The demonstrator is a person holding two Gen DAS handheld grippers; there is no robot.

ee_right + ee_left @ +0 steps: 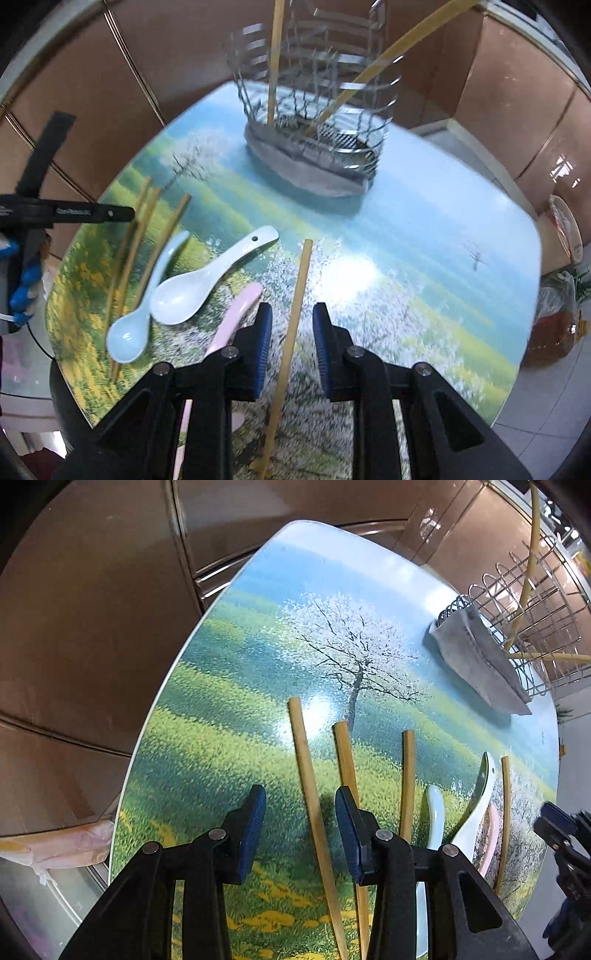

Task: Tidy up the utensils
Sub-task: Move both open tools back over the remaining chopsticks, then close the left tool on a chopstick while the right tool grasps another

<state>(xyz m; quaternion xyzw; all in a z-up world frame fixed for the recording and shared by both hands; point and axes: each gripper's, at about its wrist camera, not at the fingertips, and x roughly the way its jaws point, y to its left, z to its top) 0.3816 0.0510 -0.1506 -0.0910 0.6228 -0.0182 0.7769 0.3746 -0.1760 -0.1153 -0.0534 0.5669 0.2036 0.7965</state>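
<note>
Several bamboo chopsticks lie on the printed tabletop. My left gripper is open, its fingers on either side of one chopstick; another chopstick runs under its right finger. My right gripper is open over a single chopstick that lies between its fingers. A white spoon, a pale blue spoon and a pink spoon lie left of it. The wire utensil rack stands at the far side with two chopsticks in it.
The rack sits on a grey tray. Brown tiled walls surround the table. A bottle of amber liquid stands on the floor to the right. The left gripper's body shows at the right view's left edge.
</note>
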